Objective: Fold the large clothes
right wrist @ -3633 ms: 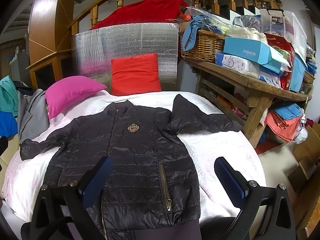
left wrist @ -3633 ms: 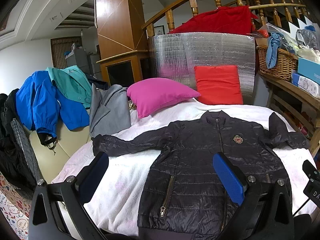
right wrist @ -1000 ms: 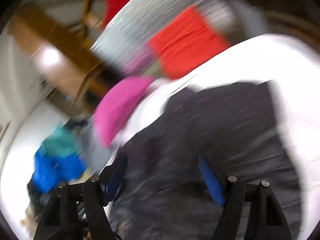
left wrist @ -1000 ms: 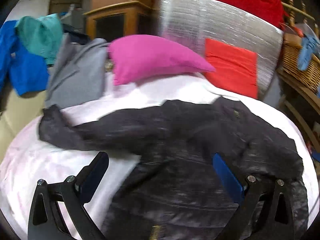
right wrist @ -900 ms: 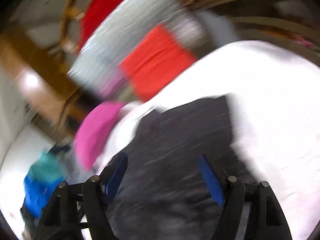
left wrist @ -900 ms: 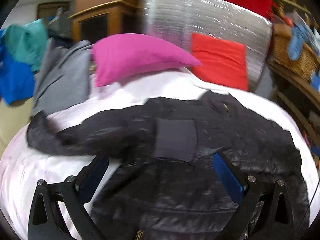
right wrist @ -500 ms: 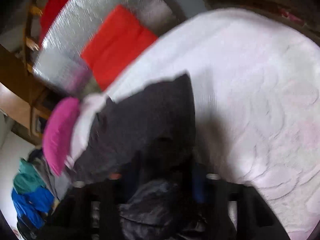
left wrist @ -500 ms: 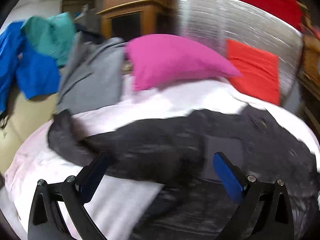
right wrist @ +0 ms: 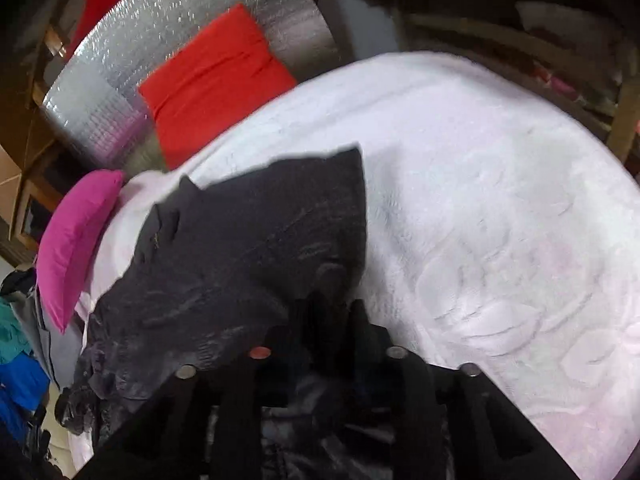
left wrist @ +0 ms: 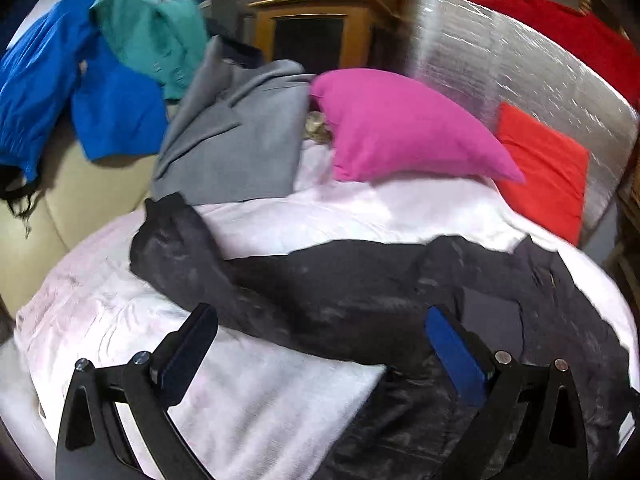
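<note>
- The right hand-held gripper (right wrist: 332,316) sits at the near right edge of the black jacket (right wrist: 256,248); its jaws look drawn together on a bunch of the dark fabric, though blur and shadow hide the pads themselves.
- The left hand-held gripper (left wrist: 320,340) hovers just above the jacket's near left side with its jaws spread wide and nothing between them; one blue pad (left wrist: 456,352) is over the body panel, the other over the white bedspread (left wrist: 256,400).
- The jacket lies flat on the bed, its right side already lapped over the chest, a dark cuff patch (left wrist: 492,320) lying on top.
- The relation that matters: the jacket's left sleeve (left wrist: 224,264) is not yet folded and runs with its long axis away to the far left from the left hand-held gripper, ending near a grey garment (left wrist: 240,128). The left hand is clearly the nearer one, so I judge the sleeve is its next target.
- Farther off, a pink pillow (left wrist: 400,132) and a red cushion (left wrist: 544,168) rest at the bed's far edge, well apart from the jacket.
</note>
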Demonstrator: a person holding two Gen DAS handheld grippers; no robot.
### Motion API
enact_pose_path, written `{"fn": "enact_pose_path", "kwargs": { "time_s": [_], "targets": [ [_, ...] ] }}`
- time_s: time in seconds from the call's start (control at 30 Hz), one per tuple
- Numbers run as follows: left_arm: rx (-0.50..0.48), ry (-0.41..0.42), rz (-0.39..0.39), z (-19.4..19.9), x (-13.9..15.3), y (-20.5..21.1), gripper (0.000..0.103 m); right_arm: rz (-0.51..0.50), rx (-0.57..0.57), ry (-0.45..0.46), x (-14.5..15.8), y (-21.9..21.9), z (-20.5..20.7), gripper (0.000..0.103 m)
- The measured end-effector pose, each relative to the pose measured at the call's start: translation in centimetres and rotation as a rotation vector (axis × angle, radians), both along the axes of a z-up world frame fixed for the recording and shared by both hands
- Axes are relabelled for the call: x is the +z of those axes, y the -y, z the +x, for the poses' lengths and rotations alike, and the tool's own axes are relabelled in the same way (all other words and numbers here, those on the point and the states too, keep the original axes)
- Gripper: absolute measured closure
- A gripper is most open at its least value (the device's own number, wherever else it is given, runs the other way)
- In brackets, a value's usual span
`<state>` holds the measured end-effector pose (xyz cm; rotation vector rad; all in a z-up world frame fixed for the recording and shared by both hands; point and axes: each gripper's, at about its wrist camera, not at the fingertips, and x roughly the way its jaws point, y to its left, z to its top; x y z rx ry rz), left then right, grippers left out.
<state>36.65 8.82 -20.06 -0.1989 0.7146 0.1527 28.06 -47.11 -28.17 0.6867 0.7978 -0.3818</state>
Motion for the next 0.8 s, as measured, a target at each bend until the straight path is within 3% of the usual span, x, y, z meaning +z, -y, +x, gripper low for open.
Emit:
{"fn": "enact_pose_path", "kwargs": {
  "time_s": [0.03,0.07,0.1,0.23,0.43,0.6,0.73,0.8],
  "targets": [
    [0.029,-0.009,-0.017,0.1,-0.1,-1.4,0.000,-0.028,-0.012,0.029,1.0,-0.2,-0.6,0.042],
    [0.056,-0.018,-0.025,0.2,-0.3,-2.6,0.000,-0.067,-0.028,0.065,2.3,-0.6,-1.1,0.019],
    [0.085,-0.030,-0.034,0.4,-0.6,-3.9,0.000,-0.112,-0.048,0.112,3.2,-1.0,-1.8,0.017],
    [0.219,-0.061,-0.102,0.5,-1.7,-10.1,0.000,-0.198,0.013,0.207,5.0,-3.5,-2.3,0.019],
    [0.384,-0.058,-0.192,0.6,-2.9,-16.6,0.000,-0.204,0.144,0.205,4.8,-7.6,-0.2,0.019],
    [0.358,-0.039,-0.293,1.9,-3.5,-17.8,0.000,-0.167,0.200,0.190,3.4,-9.6,1.0,0.019],
    [0.309,-0.033,-0.467,2.9,-3.8,-17.7,0.000,-0.155,0.225,0.175,2.6,-10.8,1.0,0.019],
    [0.282,-0.033,-0.508,3.5,-3.7,-17.0,0.000,-0.150,0.233,0.173,2.3,-11.2,1.0,0.019]
  ]
}}
